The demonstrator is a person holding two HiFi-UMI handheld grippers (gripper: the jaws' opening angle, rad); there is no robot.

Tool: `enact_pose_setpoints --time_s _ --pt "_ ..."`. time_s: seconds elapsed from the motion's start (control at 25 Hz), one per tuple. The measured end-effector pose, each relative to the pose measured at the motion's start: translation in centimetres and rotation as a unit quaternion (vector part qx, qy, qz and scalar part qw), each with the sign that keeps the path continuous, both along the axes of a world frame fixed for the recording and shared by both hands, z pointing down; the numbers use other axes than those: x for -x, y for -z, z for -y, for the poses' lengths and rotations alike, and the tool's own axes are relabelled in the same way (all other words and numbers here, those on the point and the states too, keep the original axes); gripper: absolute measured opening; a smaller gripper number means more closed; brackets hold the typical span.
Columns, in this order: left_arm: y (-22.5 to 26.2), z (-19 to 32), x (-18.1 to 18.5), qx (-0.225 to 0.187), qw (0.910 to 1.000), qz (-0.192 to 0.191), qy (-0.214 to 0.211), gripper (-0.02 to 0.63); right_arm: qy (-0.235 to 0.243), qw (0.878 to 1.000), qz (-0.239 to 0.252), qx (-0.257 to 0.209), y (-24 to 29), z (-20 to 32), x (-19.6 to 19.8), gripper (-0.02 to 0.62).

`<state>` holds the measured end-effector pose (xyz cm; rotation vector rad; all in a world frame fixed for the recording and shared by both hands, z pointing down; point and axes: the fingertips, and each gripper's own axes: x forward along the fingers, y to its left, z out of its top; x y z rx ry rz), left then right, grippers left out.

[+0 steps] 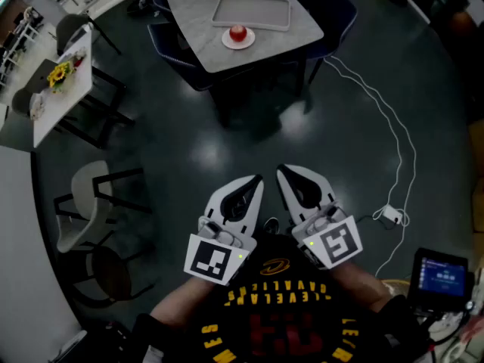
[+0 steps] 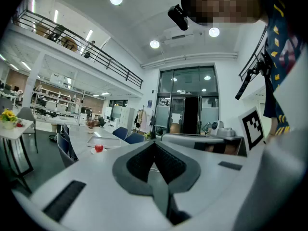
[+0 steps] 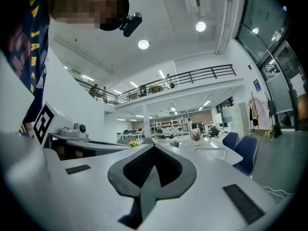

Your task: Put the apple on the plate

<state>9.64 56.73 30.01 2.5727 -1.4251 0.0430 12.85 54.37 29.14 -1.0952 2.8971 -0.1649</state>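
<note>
A red apple (image 1: pixel 237 32) rests on a small white plate (image 1: pixel 227 41) near the front edge of a grey marble table (image 1: pixel 197 21), far ahead of me. The left gripper view shows the same apple (image 2: pixel 98 148) as a small red dot on the distant table. My left gripper (image 1: pixel 259 178) and right gripper (image 1: pixel 279 169) are held close to my chest over the dark floor, tips nearly side by side. Both are shut with nothing between the jaws, and both are well short of the table.
A grey tray (image 1: pixel 252 12) lies on the table behind the plate. Dark blue chairs (image 1: pixel 181 59) ring the table. A white cable (image 1: pixel 389 138) runs over the floor at the right to a plug block (image 1: pixel 391 215). A side table with yellow flowers (image 1: pixel 59 72) and chairs (image 1: pixel 94 203) stand left.
</note>
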Motion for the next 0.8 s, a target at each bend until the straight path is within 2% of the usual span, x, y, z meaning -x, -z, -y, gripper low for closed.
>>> enact_pose_setpoints --time_s 0.28,0.44,0.8 --pt "-0.1 2.3 1.7 0.003 1.0000 -0.003 0.002 0.002 0.005 1.000 -0.006 0.007 -0.5 2.2 1.8 0.006" --pt "-0.8 4.7 3.2 0.010 0.9999 0.004 0.000 0.002 0.001 1.000 0.023 0.021 -0.5 4.7 3.3 0.006" --pt "-0.4 10.3 7.9 -0.003 0.9997 -0.016 -0.017 0.002 -0.044 0.999 -0.019 0.011 -0.6 10.2 7.0 0.007"
